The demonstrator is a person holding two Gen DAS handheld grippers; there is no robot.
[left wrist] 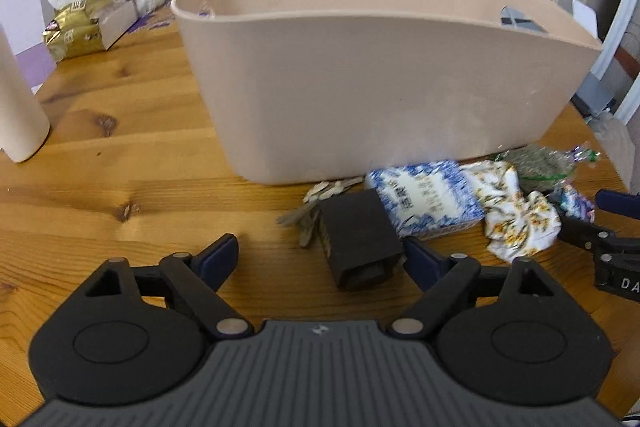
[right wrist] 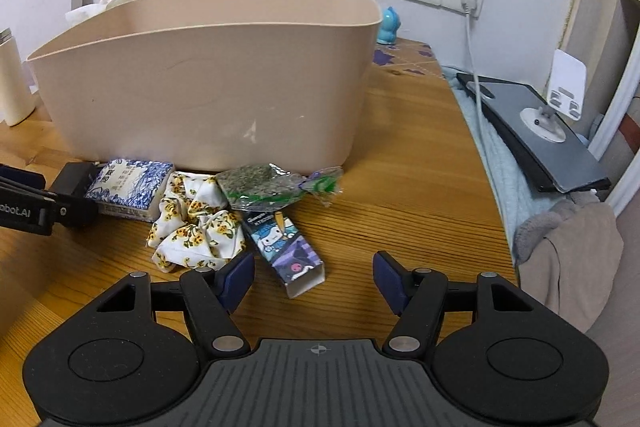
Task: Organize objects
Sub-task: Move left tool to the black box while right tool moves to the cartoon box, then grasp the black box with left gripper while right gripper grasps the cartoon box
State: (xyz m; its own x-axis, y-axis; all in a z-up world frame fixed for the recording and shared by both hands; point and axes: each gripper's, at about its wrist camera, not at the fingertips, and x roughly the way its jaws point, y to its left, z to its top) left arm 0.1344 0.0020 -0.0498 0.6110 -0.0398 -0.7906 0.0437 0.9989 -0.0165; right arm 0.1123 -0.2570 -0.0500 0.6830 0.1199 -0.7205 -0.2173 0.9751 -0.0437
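We are lining up our first picks: the left gripper [left wrist: 320,261], jaws spread, is nearing the dark box [left wrist: 358,241], and the right gripper [right wrist: 314,279], also spread and holding nothing, is hovering by the cartoon carton [right wrist: 286,251]. Both are lying near the beige bin [left wrist: 360,75], alongside the blue-patterned packet [left wrist: 428,201], floral scrunchie [right wrist: 196,231] and herb bag [right wrist: 264,187]. Next we are likely needing to straddle, pinch and lift over the rim. The wooden table [right wrist: 400,167] is standing against a white wall, a bed to its right.
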